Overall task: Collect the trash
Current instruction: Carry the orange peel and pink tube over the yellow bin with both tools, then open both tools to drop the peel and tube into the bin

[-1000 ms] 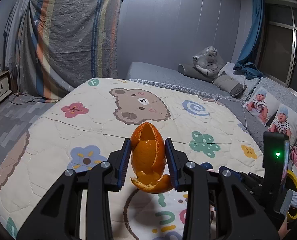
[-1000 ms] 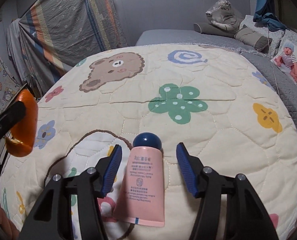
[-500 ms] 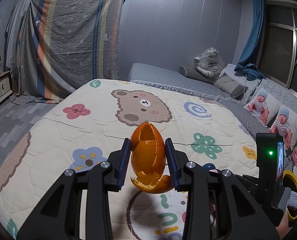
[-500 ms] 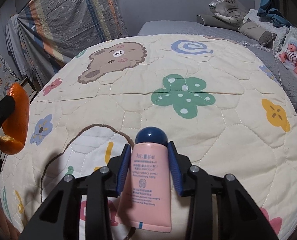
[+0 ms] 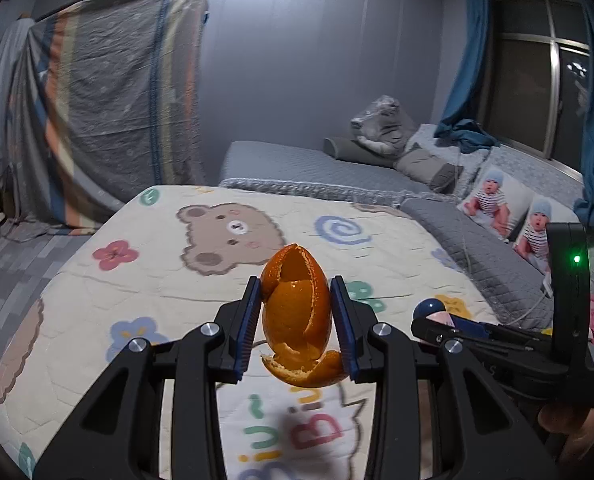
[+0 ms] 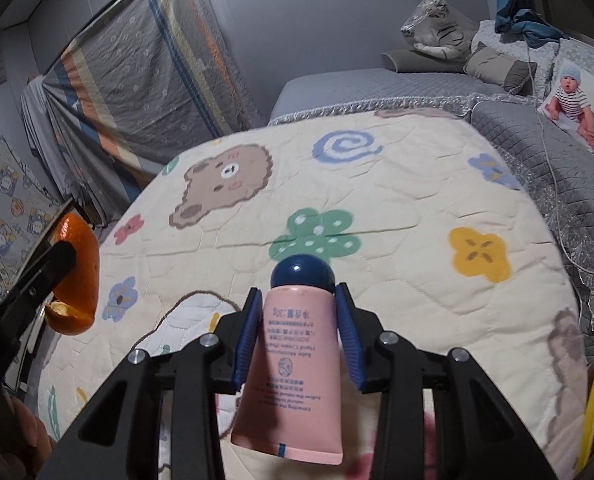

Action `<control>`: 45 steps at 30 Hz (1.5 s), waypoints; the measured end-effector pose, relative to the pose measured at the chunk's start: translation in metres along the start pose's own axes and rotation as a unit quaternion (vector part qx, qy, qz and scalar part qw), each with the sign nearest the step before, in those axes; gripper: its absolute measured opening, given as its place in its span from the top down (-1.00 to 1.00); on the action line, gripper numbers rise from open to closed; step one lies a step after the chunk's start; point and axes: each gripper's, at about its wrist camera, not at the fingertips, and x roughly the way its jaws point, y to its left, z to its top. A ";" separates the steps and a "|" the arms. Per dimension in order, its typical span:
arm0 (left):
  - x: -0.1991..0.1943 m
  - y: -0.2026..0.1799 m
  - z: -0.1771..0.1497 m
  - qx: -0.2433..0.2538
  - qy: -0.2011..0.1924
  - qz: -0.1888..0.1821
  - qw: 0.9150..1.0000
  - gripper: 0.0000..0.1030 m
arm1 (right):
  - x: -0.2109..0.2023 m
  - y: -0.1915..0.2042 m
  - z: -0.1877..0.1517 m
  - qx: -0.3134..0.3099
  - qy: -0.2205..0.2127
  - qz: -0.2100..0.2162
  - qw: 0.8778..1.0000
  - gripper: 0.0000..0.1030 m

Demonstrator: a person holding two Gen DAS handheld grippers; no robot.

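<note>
Both tongs loaded on my end. Left gripper (image 5: 296, 320) is clenched on an orange peel (image 5: 295, 314): blue pads (image 5: 251, 324) press both flanks, and the split shell stands upright between them with a torn curl hanging under it. The peel is clear of the quilt (image 5: 157, 280), hanging above the bear print (image 5: 229, 236).

Right gripper (image 6: 299, 334) has just been closing and now grasps a pink cream tube (image 6: 293, 364). The pads (image 6: 347, 340) squeeze the tube just below its dark blue cap (image 6: 301, 274). The cap points away from the camera, and the crimped end hangs toward me, below the fingers. The tube is also off the quilt, over the green flower print (image 6: 315, 234).

In the right wrist view I see the left gripper's black finger and the peel at the left edge. In the left wrist view the right gripper sits low right, with its green LED (image 5: 576, 259) lit, the tube's cap (image 5: 427, 307) just showing, and the person's hand (image 5: 569, 424) behind the handle.

Background: grey bedding (image 5: 297, 160) beyond the quilt, two baby-print pillows (image 5: 517, 216) at right, a striped sheet (image 5: 109, 92) hung on the left, and a blue curtain (image 5: 467, 68) by the window. The quilt is slightly motion-blurred in both views.
</note>
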 end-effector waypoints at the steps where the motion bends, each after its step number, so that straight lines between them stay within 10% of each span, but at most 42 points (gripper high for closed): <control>1: -0.001 -0.009 0.002 0.005 -0.001 -0.009 1.000 0.35 | -0.008 -0.007 0.001 0.004 -0.006 -0.001 1.000 0.31; 12: -0.007 -0.117 0.018 0.069 -0.011 -0.104 0.992 0.35 | -0.093 -0.114 -0.001 0.054 -0.067 -0.055 0.995 0.31; 30: -0.010 -0.300 -0.007 0.165 0.007 -0.257 0.952 0.34 | -0.207 -0.277 -0.074 0.152 -0.134 -0.234 0.951 0.31; 45: 0.071 -0.396 -0.072 0.174 0.149 -0.323 0.918 0.32 | -0.210 -0.350 -0.120 0.219 -0.083 -0.294 0.927 0.31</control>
